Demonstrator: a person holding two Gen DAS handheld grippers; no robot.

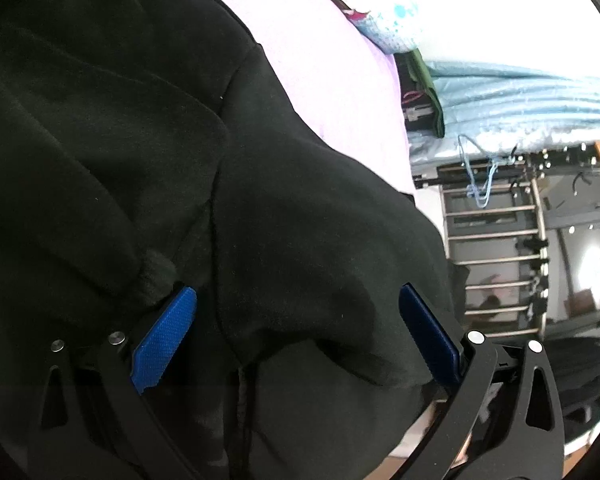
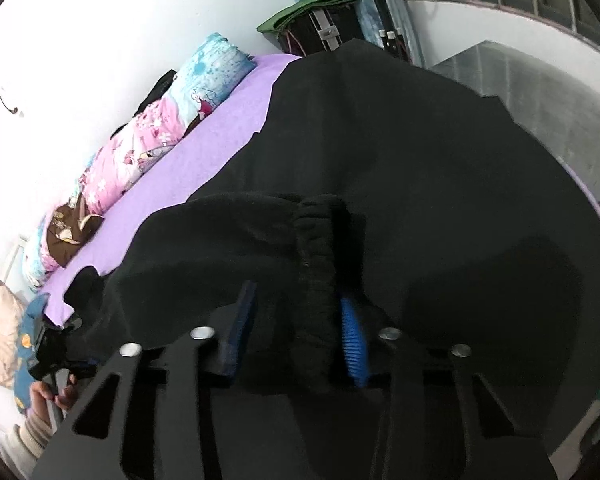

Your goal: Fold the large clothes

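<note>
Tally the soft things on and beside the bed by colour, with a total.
Black: 1, the black garment spread over the bed, its ribbed cuff between the right gripper jaws.
Purple: 1, the purple sheet.
Pink and blue print: 1, the printed bedding along the wall.
Light blue: 1, the light blue cloth.
Total: 4

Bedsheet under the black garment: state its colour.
Plain light purple bedsheet, clearest in the right wrist view, beside the black garment.

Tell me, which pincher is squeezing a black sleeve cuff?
The right gripper: its blue pads clamp the ribbed cuff of the black garment. The left gripper stands wide open, pressing nothing.
</note>
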